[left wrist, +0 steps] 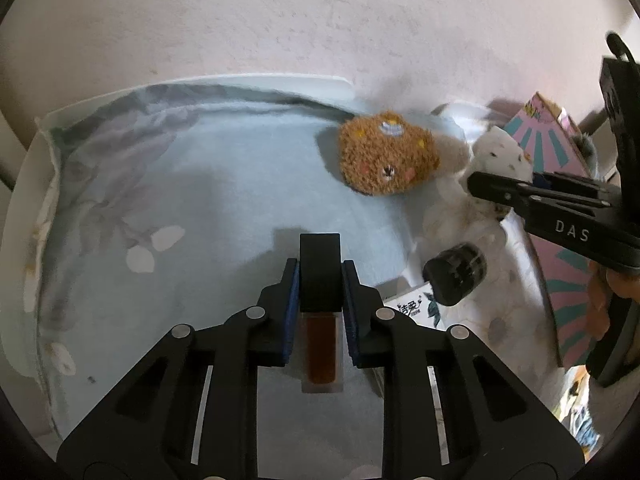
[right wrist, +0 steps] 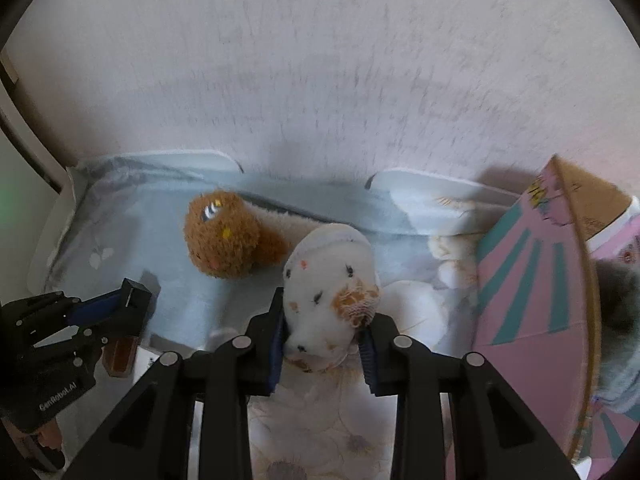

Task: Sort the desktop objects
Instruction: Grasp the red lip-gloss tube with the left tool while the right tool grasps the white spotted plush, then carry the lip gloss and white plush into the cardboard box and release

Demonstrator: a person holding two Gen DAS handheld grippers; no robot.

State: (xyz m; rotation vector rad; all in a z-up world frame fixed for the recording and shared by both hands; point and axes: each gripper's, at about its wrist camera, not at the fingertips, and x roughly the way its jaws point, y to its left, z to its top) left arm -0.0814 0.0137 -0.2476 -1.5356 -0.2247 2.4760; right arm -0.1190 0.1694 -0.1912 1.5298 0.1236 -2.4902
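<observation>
On the pale blue cloth-covered worktop (left wrist: 224, 184), the left hand-held gripper (left wrist: 320, 280) pinches a small black-capped bottle of amber liquid (left wrist: 320, 344). The right hand-held gripper (right wrist: 324, 340) squeezes a white speckled plush toy (right wrist: 332, 280), just beside a fuzzy brown plush bear (right wrist: 224, 240).

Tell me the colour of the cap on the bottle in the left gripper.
Black cap; clearest in the left wrist view.
</observation>
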